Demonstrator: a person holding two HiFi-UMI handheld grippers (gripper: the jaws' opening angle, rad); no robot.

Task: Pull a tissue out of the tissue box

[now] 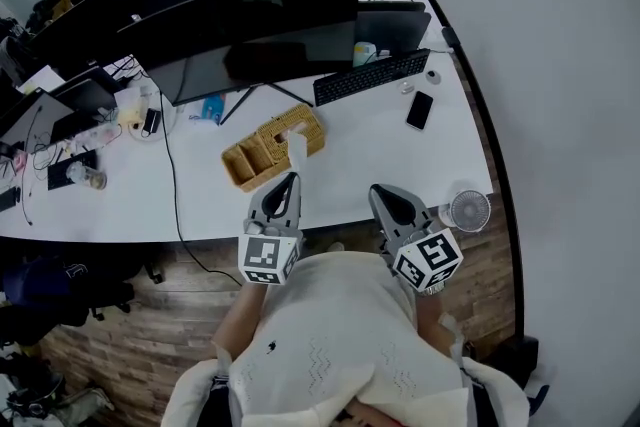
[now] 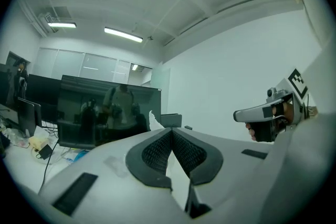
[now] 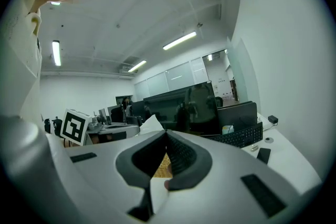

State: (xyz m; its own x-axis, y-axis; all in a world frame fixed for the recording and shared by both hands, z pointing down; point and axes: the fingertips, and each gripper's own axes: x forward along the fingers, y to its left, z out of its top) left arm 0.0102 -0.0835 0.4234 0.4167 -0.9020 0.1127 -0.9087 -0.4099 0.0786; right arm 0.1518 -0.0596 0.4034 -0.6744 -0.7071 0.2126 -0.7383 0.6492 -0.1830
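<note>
Kbd [image 1: 372,77], phone [image 1: 420,110] behind wicker box [image 1: 262,153]; fan [image 1: 467,211] at rt.

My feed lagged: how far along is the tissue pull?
Done: nothing yet; the tissue stands up out of the wicker box on the desk. In hand: both grippers are shut and empty, the left gripper pointing at the tissue, the right gripper further off. Left: open, pinch the tissue, draw it free.

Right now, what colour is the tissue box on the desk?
Tan woven wicker; the tissue box shows best in the head view.
</note>
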